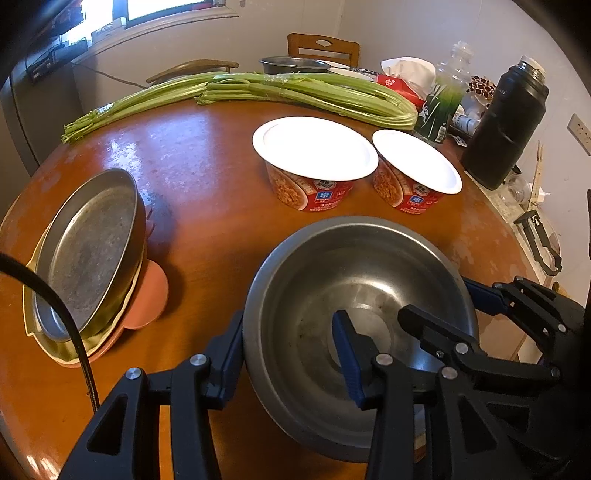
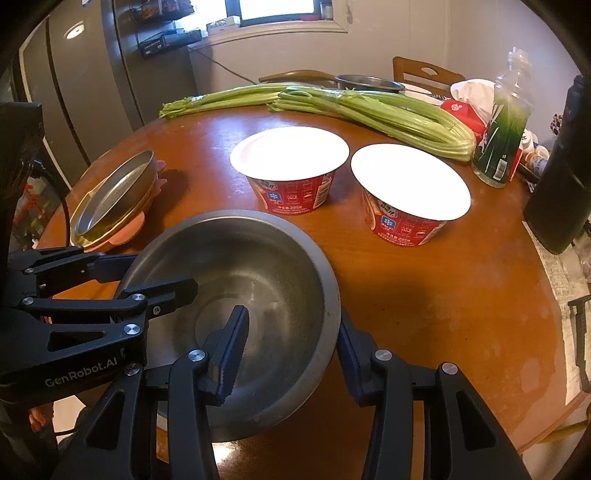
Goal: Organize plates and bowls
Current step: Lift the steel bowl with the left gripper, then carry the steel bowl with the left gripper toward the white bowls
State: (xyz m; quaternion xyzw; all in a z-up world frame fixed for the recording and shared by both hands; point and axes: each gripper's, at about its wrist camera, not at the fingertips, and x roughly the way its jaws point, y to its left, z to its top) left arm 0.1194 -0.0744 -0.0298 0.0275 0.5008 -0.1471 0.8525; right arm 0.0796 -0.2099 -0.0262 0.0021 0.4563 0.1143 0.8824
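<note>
A round, glossy brown wooden bench [image 2: 443, 295] fills the room's middle. Behind it stand pale walls [image 1: 424, 26], a bright window [image 2: 277, 9], two wooden chairs [image 1: 323, 46] and a tall grey fridge [image 2: 85, 74] at left.

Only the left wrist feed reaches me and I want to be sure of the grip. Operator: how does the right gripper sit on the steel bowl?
Observer: The right gripper straddles the rim of the steel bowl, with one finger inside and one outside.
Operator: What stands beyond the plate stack, off the table?
Observer: A tall grey refrigerator stands behind the plate stack.
</note>
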